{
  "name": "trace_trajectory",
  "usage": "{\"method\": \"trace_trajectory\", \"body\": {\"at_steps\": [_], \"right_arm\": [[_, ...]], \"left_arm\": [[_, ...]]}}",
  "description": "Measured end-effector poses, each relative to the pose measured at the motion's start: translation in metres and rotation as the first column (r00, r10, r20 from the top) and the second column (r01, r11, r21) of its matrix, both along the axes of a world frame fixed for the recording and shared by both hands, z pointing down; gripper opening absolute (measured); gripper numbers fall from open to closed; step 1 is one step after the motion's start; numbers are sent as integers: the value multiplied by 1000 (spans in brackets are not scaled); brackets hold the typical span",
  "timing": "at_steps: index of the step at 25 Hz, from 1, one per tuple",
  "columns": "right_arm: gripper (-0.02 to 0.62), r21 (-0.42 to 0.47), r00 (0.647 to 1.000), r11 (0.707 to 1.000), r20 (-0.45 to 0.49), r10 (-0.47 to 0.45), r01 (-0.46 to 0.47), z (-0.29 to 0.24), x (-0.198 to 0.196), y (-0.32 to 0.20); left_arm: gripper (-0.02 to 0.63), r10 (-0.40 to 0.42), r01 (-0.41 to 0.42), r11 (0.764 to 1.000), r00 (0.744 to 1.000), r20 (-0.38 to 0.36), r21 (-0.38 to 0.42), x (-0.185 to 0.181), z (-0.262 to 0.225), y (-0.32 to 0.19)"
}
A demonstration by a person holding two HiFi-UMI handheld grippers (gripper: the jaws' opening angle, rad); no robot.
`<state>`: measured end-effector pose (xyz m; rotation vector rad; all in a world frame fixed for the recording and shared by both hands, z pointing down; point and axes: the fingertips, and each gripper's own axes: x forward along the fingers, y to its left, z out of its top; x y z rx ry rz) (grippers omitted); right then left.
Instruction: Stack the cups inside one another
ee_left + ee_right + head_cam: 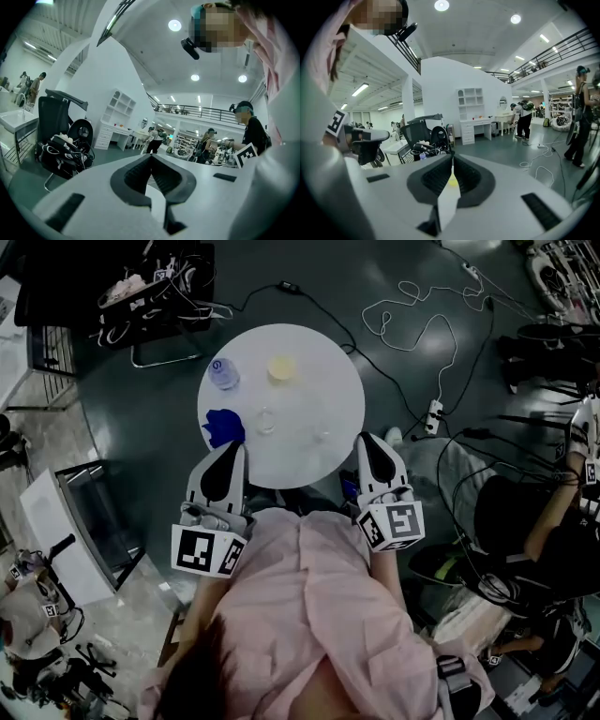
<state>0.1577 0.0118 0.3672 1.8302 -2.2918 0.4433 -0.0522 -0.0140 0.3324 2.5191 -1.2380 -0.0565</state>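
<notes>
Several cups stand apart on the round white table [342,381] in the head view: a pale yellow cup [281,367], a bluish clear cup [223,373], a clear cup [267,420] and a faint clear one [322,435]. A dark blue cup-like thing [223,426] lies at the table's left edge. My left gripper [235,449] hovers at the near left rim, shut and holding nothing. My right gripper [367,440] is at the near right rim, also shut and holding nothing. In the left gripper view the left gripper [151,159] has its jaw tips meeting. The right gripper [452,159] shows a sliver of the yellow cup [452,182] through its jaws.
Cables and a power strip [433,413] lie on the dark floor right of the table. A black chair piled with gear [141,287] stands at the back left, and a white bin [70,521] at the left. A seated person [553,512] is at the right.
</notes>
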Motion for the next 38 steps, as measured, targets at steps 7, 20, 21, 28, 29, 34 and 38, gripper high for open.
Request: {"method": "trace_trajectory", "body": {"at_steps": [7,20,21,28,29,34,38], "right_arm": [[32,-11,1000,1000,0,6,-6,5,23,4],[32,-12,1000,1000,-20,-17,17,12,50,4],[32,-5,999,1000,-26,-24,24,11,53,1],[34,-31,978,985,-112,-175,173,27,63,-31],[34,-58,973,979,-117,-201,196,34,63,-36],[34,-168,949,947,-114,-294,273,76,58,-55],[34,-238,918,911,-135,-374,336,104,46,-65]], "left_arm": [[14,19,-18,1000,1000,18,-17,23,2,3],[14,3,-2,999,1000,24,-33,46,6,11],[15,-1,2,999,1000,26,-33,46,6,11],[15,-24,25,999,999,37,-32,48,7,9],[15,-24,25,999,999,37,-32,49,6,9],[14,-20,21,999,999,37,-33,55,7,9],[15,-29,30,999,999,40,-33,53,7,9]]}}
